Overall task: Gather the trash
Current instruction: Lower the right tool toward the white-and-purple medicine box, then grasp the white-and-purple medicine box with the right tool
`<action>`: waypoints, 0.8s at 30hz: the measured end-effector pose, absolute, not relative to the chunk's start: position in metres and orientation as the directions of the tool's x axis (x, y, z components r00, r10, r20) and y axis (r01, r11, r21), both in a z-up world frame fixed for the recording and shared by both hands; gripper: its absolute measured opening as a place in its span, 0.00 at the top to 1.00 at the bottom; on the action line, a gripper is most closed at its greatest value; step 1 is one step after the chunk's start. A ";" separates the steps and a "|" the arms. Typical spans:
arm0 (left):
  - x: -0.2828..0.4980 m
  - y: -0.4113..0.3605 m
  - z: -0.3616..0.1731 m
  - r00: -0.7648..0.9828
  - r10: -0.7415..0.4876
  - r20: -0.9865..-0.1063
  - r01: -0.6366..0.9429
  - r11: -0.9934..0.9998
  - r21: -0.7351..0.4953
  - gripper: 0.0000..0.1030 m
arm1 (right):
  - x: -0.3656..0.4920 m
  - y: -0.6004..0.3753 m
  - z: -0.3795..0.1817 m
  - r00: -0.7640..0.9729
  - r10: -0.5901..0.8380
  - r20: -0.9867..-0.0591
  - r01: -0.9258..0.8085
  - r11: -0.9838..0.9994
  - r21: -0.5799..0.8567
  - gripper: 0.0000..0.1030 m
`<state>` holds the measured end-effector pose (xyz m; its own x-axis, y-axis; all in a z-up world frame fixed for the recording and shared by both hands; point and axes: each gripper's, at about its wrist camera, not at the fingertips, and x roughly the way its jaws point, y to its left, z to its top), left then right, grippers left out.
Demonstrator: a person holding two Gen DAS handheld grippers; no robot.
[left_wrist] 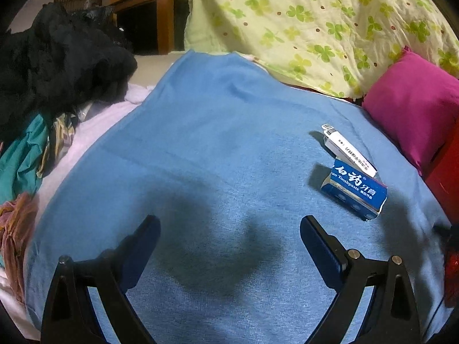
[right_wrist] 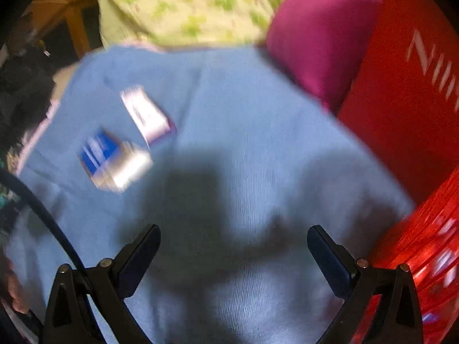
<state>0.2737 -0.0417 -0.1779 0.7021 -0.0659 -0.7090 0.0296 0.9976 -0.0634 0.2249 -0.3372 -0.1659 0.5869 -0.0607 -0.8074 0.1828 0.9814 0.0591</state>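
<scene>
Two boxes lay on the blue blanket [left_wrist: 200, 149]: one blue toothpaste box [left_wrist: 354, 190], one white box [left_wrist: 348, 150], touching. Left gripper [left_wrist: 229, 229] and right gripper [right_wrist: 233, 239] both spread wide, empty.

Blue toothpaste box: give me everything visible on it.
The blue toothpaste box is a short cardboard carton with white Chinese characters and "Toothpaste" print, silvery at its ends. One end looks torn open, ragged. It lies on the blue blanket, its far end touching or overlapping the white box. Neither gripper touches it. The right wrist view is blurred.
</scene>
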 end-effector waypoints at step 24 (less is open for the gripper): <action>0.293 -0.051 -0.196 0.651 -0.062 -0.757 0.058 0.998 -0.033 0.05 | 0.457 -0.274 -0.230 0.365 0.195 -0.910 0.017 0.976 0.216 0.17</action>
